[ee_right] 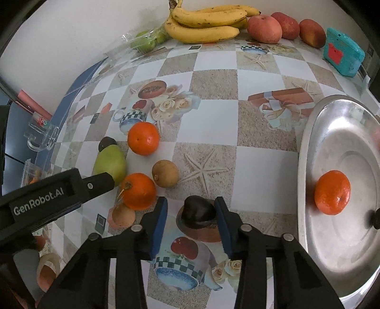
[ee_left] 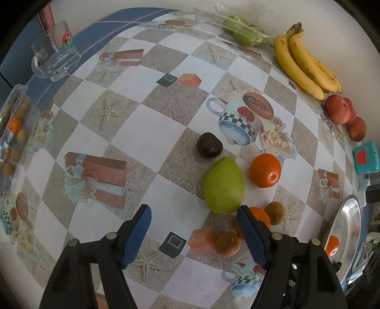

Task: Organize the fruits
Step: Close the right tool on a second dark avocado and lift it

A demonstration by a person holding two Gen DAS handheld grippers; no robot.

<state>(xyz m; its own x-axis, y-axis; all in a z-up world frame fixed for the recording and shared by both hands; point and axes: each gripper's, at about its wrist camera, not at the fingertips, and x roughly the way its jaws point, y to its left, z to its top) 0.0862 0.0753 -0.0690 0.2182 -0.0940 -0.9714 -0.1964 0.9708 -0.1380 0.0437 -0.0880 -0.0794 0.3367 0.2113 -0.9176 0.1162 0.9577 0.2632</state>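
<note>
My left gripper (ee_left: pixel 193 212) is open and empty, just short of a green mango (ee_left: pixel 224 185). Near it lie a dark plum (ee_left: pixel 209 145), two oranges (ee_left: pixel 265 170), (ee_left: pixel 257 217) and two kiwis (ee_left: pixel 275 212), (ee_left: pixel 228 243). My right gripper (ee_right: pixel 191 205) is open with its jaws on either side of another dark plum (ee_right: pixel 198 211) on the table; I cannot tell if the pads touch it. A steel plate (ee_right: pixel 306 152) to the right holds one orange (ee_right: pixel 332 192). The mango (ee_right: pixel 110 162), two oranges (ee_right: pixel 143 139), (ee_right: pixel 137 191) and a kiwi (ee_right: pixel 165 173) lie to the left.
Bananas (ee_right: pixel 206 21), red apples (ee_right: pixel 264 28) and bagged green fruit (ee_right: pixel 147 40) line the wall. A teal box (ee_right: pixel 343 55) sits by the apples. A glass mug (ee_left: pixel 58 60) and a clear box of small fruit (ee_left: pixel 11 133) stand at the table's left edge.
</note>
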